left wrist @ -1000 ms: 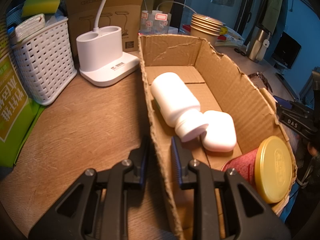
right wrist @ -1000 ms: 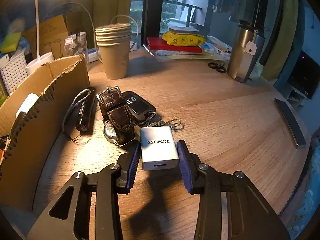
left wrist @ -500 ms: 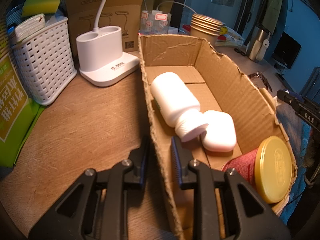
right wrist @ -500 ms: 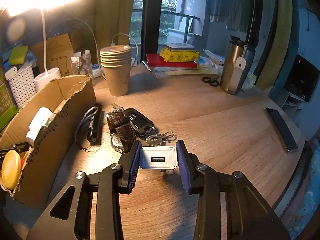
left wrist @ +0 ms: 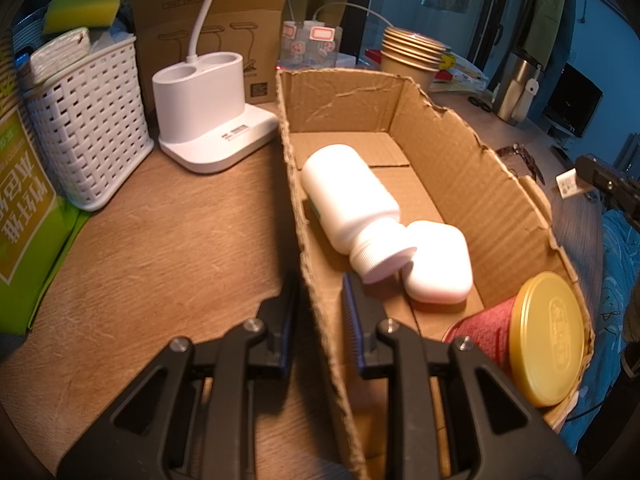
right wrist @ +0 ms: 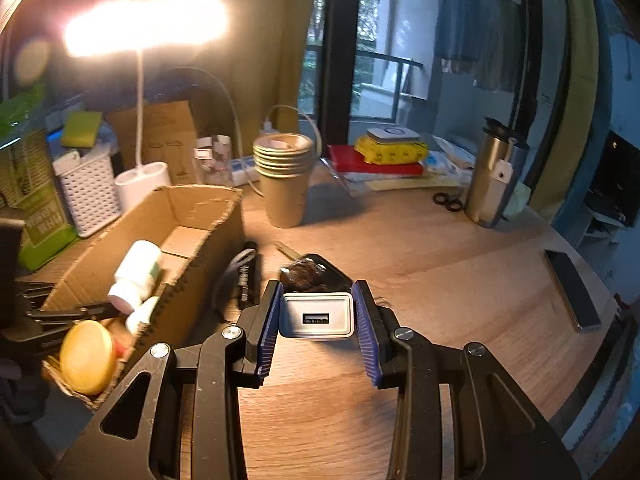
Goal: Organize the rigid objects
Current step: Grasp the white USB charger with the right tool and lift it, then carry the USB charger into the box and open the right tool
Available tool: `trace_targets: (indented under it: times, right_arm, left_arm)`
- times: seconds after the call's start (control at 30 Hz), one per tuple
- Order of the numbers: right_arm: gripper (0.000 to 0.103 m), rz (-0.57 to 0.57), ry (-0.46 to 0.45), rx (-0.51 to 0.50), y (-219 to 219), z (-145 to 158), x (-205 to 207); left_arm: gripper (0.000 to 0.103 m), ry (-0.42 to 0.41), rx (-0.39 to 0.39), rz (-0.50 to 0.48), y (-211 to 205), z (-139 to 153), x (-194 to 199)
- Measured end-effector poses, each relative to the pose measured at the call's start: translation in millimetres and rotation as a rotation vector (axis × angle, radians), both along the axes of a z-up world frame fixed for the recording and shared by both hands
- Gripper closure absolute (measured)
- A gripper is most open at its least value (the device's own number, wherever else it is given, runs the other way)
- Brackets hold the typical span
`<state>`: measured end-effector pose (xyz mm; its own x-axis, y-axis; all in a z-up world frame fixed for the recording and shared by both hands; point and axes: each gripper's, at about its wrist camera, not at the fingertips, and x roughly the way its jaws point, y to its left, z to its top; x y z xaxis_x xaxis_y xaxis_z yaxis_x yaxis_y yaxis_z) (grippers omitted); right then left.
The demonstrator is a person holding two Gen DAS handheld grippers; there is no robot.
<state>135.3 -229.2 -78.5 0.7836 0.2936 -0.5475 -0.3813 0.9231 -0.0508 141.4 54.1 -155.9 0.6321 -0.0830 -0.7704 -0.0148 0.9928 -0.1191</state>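
Right gripper (right wrist: pixel 317 322) clamped on white USB charger (right wrist: pixel 317 315), port facing camera, held above the desk (right wrist: pixel 440 280). Left gripper (left wrist: pixel 319 312) pinched on the near long wall of the cardboard box (left wrist: pixel 460 168), one finger inside, one outside. Box sits toward desk's left edge, holding white bottle (left wrist: pixel 352 204), white case (left wrist: pixel 438 266), gold-lidded tin (left wrist: pixel 548 338). Flashlight (right wrist: pixel 247 278) on the desk just beside box.

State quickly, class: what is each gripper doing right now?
Left gripper: shut on the cardboard box wall.
Right gripper: shut on the USB charger.
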Motion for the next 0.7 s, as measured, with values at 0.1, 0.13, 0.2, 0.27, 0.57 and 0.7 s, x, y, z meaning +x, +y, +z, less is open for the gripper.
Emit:
trace_targets:
  times: [0.1, 0.13, 0.2, 0.27, 0.57, 0.7]
  right_arm:
    - [0.065, 0.028, -0.012, 0.005, 8.3, 2.3, -4.1]
    - [0.065, 0.036, -0.013, 0.008, 10.2, 3.0, -5.3]
    - [0.065, 0.054, -0.020, 0.010, 15.8, 4.7, -7.9]
    - [0.065, 0.077, -0.028, 0.012, 22.2, 6.3, -11.6]
    - [0.065, 0.157, -0.038, 0.012, 49.0, 9.4, -22.0]
    - [0.065, 0.197, -0.043, 0.007, 62.9, 10.1, -26.4]
  left_arm:
    - [0.079, 0.000, 0.000, 0.000, 0.0, 0.0, 0.0]
    - [0.079, 0.000, 0.000, 0.000, -0.1, 0.0, 0.0]
    - [0.079, 0.000, 0.000, 0.000, 0.0, 0.0, 0.0]
    - [0.079, 0.000, 0.000, 0.000, 0.0, 0.0, 0.0]
    - [0.079, 0.000, 0.000, 0.000, 0.0, 0.0, 0.0]
    - [0.079, 0.000, 0.000, 0.000, 0.0, 0.0, 0.0]
